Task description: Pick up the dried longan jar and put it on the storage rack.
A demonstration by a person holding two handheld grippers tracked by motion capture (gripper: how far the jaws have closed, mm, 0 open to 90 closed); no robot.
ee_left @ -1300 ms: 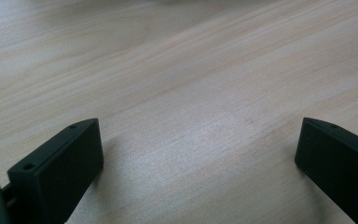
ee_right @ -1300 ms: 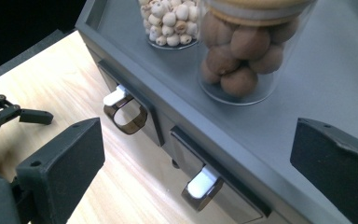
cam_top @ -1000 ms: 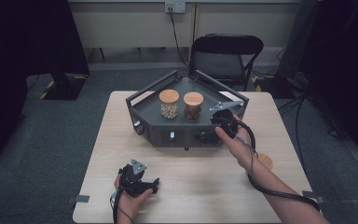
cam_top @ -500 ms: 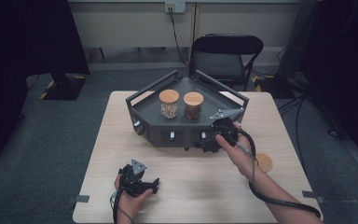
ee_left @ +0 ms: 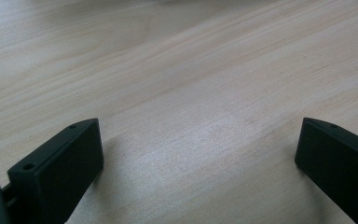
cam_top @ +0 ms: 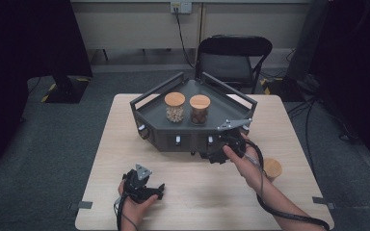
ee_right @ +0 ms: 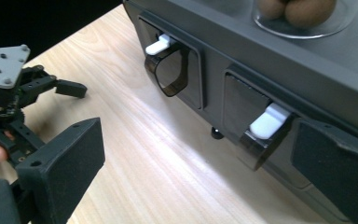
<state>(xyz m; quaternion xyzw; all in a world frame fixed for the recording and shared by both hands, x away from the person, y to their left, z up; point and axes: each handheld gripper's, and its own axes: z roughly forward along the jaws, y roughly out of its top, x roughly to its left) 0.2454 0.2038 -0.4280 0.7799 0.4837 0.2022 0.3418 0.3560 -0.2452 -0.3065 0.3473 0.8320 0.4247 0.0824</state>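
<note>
A dark grey dispenser stand sits at the back of the wooden table, carrying a jar of pale pieces and a jar of brown balls, both with wooden lids. My right gripper is open, low against the stand's front face. In the right gripper view, my right gripper has its jaws wide apart, and a white lever over a dark spout lies between them; a second lever is farther left. My left gripper rests on the table near the front edge. In its own view my left gripper is open over bare wood.
A small round wooden-topped piece stands on the table right of my right forearm. A black folding chair is behind the table. The left gripper lies a short way from the stand's front.
My right gripper has come down from the stand's right top corner to its front face and moved slightly left. The left gripper has stayed put.
</note>
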